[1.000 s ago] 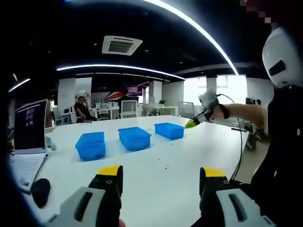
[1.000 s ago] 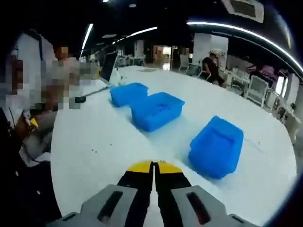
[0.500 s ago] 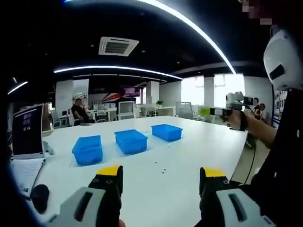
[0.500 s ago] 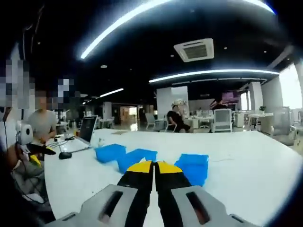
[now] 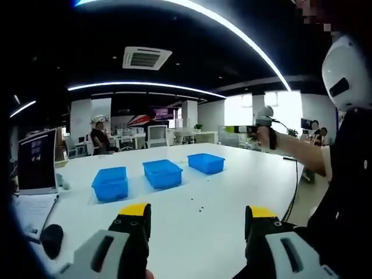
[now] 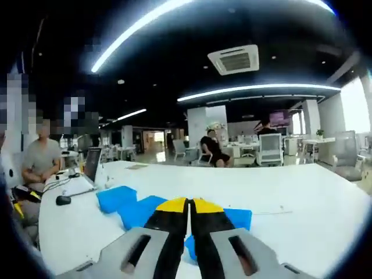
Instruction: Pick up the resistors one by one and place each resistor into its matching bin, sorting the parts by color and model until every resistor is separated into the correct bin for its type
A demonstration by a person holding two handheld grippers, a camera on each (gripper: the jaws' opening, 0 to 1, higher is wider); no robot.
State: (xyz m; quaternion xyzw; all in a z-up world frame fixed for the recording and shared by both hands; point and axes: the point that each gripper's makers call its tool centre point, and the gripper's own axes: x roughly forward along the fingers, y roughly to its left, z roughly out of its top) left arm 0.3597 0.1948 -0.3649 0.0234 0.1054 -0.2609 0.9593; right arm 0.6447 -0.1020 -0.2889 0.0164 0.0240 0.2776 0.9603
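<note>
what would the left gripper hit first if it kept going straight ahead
Probably the white table: the open left gripper points across its bare top toward tiny specks, with the middle blue bin farther on. Depth is unclear.

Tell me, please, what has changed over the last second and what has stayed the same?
The right gripper has lifted from pointing down at the bins to level, raised beyond the table's far edge, jaws shut throughout. The left gripper stayed open over the white table. The three blue bins kept their row.
</note>
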